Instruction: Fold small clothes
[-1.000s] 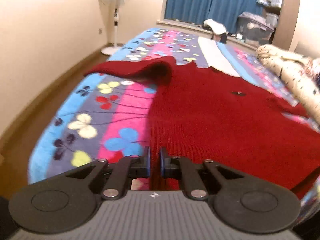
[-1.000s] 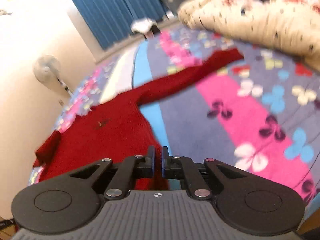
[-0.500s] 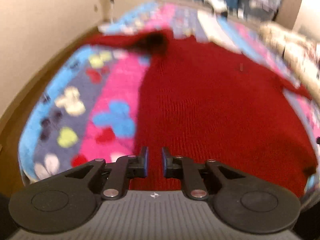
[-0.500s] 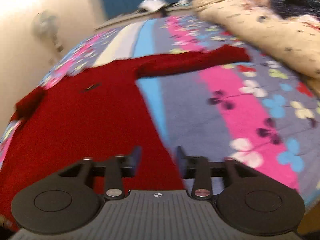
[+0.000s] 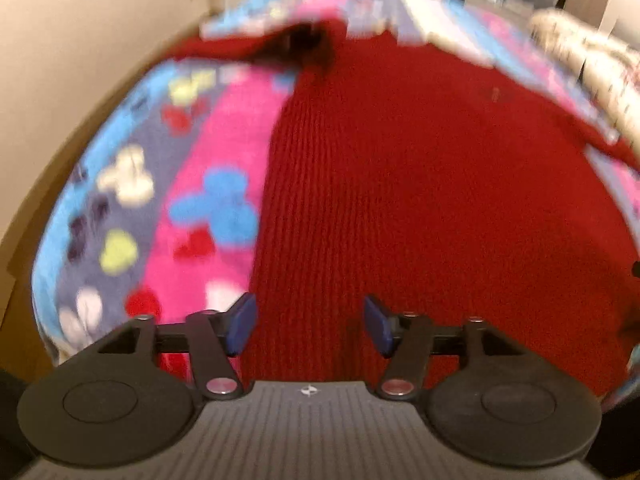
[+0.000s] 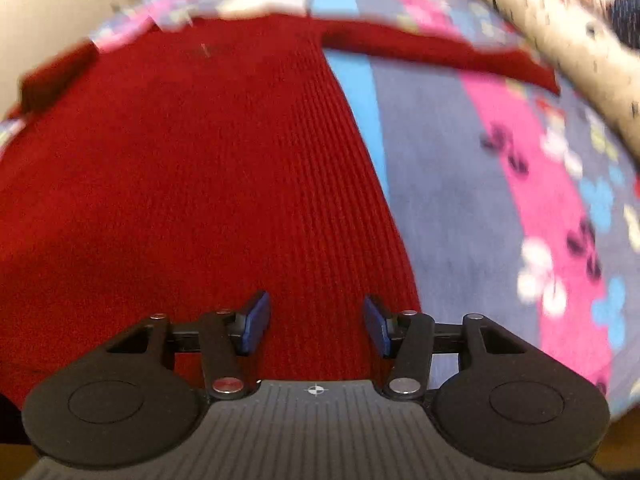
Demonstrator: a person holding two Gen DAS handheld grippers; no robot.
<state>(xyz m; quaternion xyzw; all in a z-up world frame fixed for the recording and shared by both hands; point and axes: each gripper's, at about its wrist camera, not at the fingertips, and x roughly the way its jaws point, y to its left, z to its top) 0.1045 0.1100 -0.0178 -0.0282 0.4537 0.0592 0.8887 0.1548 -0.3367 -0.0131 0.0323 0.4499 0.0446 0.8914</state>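
Note:
A red ribbed knit sweater lies spread flat on a flowered bedspread. My left gripper is open and empty, low over the sweater's hem near its left edge. The left sleeve lies bunched at the far left. In the right wrist view the sweater fills the left half. My right gripper is open and empty over the hem near the right edge. The right sleeve stretches out to the right across the bedspread.
A cream patterned duvet lies heaped along the right side of the bed and shows in the left wrist view. The bed's left edge drops to the floor by a beige wall.
Both grippers have opened from shut. Both have tipped down and moved closer to the sweater's hem, so the sweater fills more of each view.

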